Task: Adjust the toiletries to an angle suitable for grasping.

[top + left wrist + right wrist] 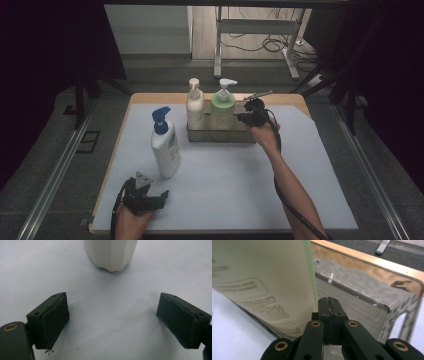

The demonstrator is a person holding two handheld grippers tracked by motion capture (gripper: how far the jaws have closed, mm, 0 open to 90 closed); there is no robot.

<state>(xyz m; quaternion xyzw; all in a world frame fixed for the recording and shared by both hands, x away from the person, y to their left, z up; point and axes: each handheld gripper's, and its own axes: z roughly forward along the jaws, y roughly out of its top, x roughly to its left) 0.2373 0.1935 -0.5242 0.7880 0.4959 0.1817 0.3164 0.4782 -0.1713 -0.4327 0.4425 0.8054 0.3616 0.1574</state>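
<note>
A clear tray (220, 135) at the back of the white mat holds a white pump bottle (194, 106) and a green pump bottle (222, 107). A taller white bottle with a blue pump (165, 145) stands on the mat left of the tray. My right gripper (240, 117) is at the tray's right end beside the green bottle (269, 285); its jaws are shut with nothing between them, over the tray wall (362, 302). My left gripper (162, 195) rests near the front left, open, facing the base of the blue-pump bottle (111, 253).
The white mat (280, 180) covers a wooden table (160, 98). Metal rails run along both sides on the floor. A white table frame (260, 30) and cables lie beyond the far edge.
</note>
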